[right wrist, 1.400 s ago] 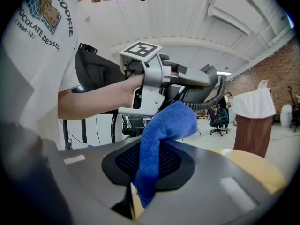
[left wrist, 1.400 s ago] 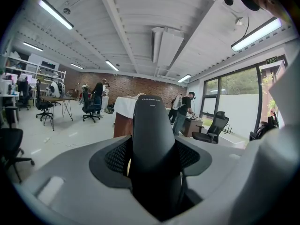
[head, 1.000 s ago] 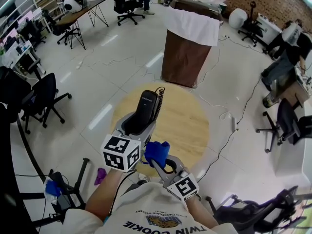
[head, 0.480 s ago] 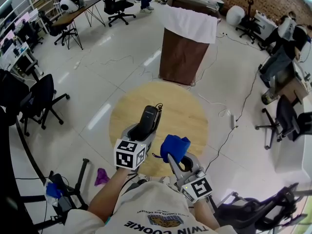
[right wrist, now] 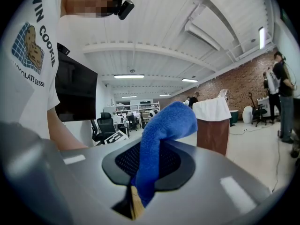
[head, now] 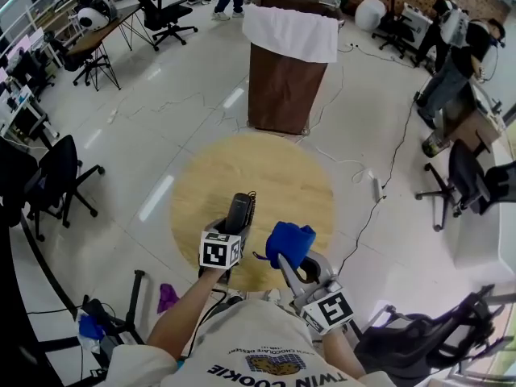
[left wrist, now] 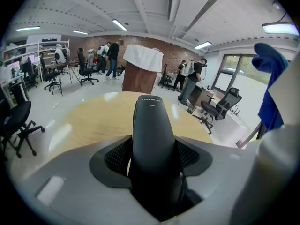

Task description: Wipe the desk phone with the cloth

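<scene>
The left gripper [head: 232, 230] has its jaws spread wide and pressed against the sides of the black phone handset [left wrist: 153, 139], holding it over the near edge of the round wooden table [head: 282, 176]. Just beside it, the right gripper [head: 297, 260] is pinched almost closed on the blue cloth [right wrist: 161, 130]. The cloth bunches up past the jaw tips, near the handset but not touching it.

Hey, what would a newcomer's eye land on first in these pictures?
The black phone handset clamped in the left gripper, over the round wooden table. Right beside it, the bright blue cloth pinched in the right gripper. Beyond the table stands a brown bin with a white liner.
</scene>
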The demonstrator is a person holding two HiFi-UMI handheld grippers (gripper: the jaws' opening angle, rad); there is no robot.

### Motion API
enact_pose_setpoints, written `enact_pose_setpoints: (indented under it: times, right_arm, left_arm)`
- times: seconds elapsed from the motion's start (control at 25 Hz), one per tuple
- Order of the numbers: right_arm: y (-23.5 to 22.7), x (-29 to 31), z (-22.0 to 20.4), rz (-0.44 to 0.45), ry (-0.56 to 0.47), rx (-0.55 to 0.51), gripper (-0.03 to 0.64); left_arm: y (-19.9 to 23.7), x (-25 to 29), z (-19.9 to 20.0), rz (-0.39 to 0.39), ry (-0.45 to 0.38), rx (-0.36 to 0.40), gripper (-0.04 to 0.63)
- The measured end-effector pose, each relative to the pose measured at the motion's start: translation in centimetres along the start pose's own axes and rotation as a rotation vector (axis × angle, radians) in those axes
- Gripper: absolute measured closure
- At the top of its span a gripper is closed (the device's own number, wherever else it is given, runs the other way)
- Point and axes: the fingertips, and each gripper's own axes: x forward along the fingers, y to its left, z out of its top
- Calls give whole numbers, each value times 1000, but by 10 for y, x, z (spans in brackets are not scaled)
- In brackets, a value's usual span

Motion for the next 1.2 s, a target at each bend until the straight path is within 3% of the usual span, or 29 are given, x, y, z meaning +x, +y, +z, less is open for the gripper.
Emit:
enact_pose_setpoints:
  times: [0.24, 0.44, 0.88, 1.08, 1.2]
  right_arm:
    - [-3, -3, -5, -7, 10, 3, 558]
    - [-3, -5, -6, -11, 15, 8, 558]
    - [-3, -3, -8, 0, 25, 12, 558]
    - [0, -2, -11, 11, 29, 12, 558]
    - [0, -4, -12, 12, 29, 12, 558]
  left_arm:
    - [14, 30, -31, 57, 100, -18, 331]
    - [27, 40, -40, 109, 136, -5, 331]
    - [30, 45, -42, 132, 111, 26, 316]
    - [32, 48, -41, 137, 111, 49, 252]
    - [33, 47, -40, 146, 114, 64, 252]
